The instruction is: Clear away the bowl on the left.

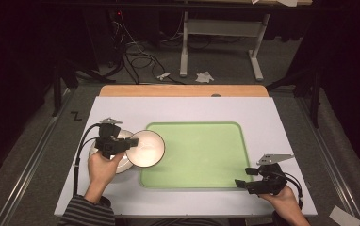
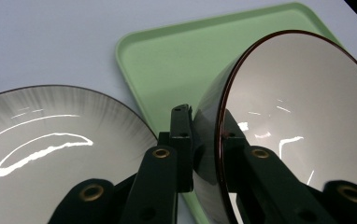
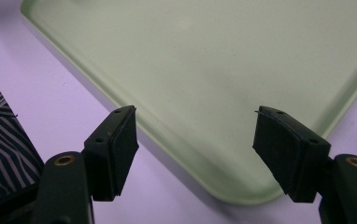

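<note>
A: Carrying the bowl (image 1: pixel 145 149) with the left tongs (image 1: pixel 121 145), clamped on its rim, one jaw inside, one outside. Bowl is tilted, off the bench (image 1: pixel 121 109), sitting over the left edge of the green tray (image 1: pixel 201 155).

B: Best way to finish the step?

A: My guess is it goes onto the tray. Level the bowl first, move it right until it is fully past the tray lip, lower it flat, then let the jaws part. The grip is on the thin rim only, so a quick swing could let it slip or twist. Slow wrist.

B: Anything close by?

A: A plate (image 2: pixel 50 154) lies just beside and partly under the bowl, on the bench left of the tray. The bowl's lower edge could clip it if it drops early. The raised tray rim is the other catch point.

B: Right side?

A: Right tongs (image 3: pixel 193 140) are spread wide, holding nothing, hovering over the tray's near right corner, well apart from the bowl. Tray surface is bare. A striped sleeve (image 3: pixel 3 158) sits at the edge of the right gripper view. Not in the way.
</note>
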